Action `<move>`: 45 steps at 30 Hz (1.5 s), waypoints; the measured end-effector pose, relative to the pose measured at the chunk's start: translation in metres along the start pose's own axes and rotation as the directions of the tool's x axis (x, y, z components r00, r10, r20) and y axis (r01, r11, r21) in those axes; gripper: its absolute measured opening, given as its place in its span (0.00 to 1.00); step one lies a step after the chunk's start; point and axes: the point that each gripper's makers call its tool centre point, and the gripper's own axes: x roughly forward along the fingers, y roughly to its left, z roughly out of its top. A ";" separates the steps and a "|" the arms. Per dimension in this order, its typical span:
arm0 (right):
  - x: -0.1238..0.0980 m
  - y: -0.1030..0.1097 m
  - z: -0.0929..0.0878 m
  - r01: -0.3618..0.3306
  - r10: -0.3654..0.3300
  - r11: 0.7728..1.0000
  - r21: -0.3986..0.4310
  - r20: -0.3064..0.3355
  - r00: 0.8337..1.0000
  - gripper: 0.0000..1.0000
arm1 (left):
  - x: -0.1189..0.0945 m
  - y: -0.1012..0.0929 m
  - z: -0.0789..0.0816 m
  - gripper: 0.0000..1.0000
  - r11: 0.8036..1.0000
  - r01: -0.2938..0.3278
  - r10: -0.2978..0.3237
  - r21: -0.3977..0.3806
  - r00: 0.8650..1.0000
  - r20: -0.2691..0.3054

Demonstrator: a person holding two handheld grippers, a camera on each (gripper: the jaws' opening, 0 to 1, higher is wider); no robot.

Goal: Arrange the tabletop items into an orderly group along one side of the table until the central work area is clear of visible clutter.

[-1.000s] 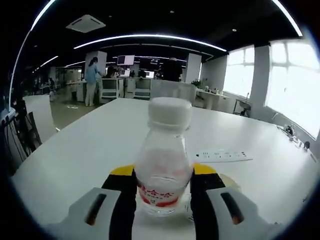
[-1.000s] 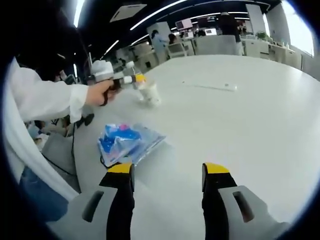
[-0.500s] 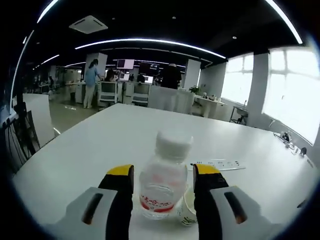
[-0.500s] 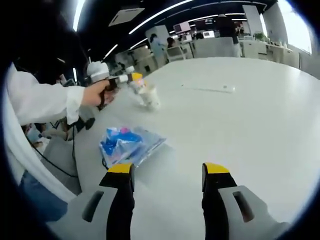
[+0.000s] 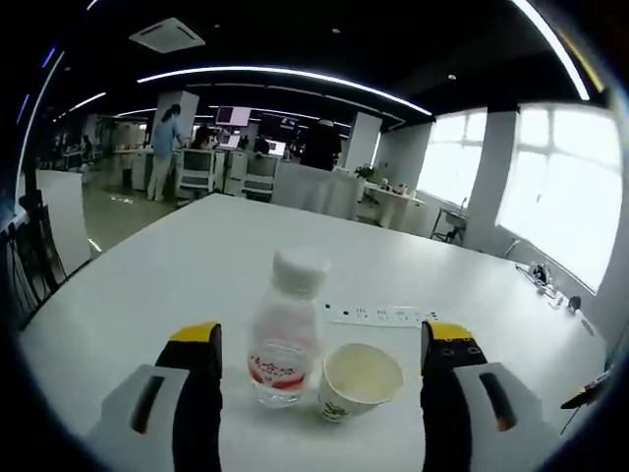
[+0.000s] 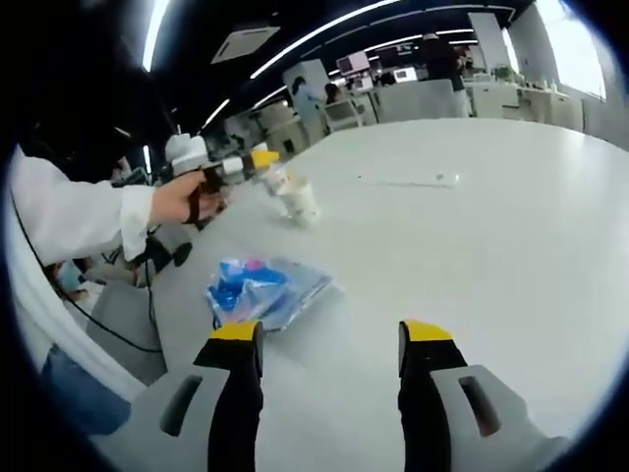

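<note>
Your left gripper (image 5: 319, 339) was held level, jaws spread wide apart with nothing gripped between them. In the right gripper view your left hand (image 6: 187, 200) was wrapped around its handle, white sleeve (image 6: 74, 211) reaching to the wrist, arm extended forward over the table. Your right gripper (image 6: 329, 339) was also parted, jaws apart and empty, pointing forward and slightly down.

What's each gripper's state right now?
Left gripper: open, holding nothing; bottle and paper cup stand between its jaws.
Right gripper: open, empty.
</note>
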 end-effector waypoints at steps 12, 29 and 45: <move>-0.013 0.000 -0.012 0.001 -0.002 0.998 0.060 0.015 1.000 0.56 | -0.041 -0.009 -0.010 0.93 0.999 0.018 -0.019 -0.029 0.999 -0.040; -0.028 0.014 -0.020 -0.006 0.003 0.999 0.053 0.062 0.998 0.59 | -0.108 -0.021 -0.042 0.96 0.997 0.076 -0.079 -0.034 0.992 -0.097; -0.035 0.021 -0.032 -0.038 0.036 0.998 0.044 0.046 0.998 0.63 | -0.142 -0.030 -0.061 0.94 0.995 0.080 -0.086 -0.055 0.990 -0.114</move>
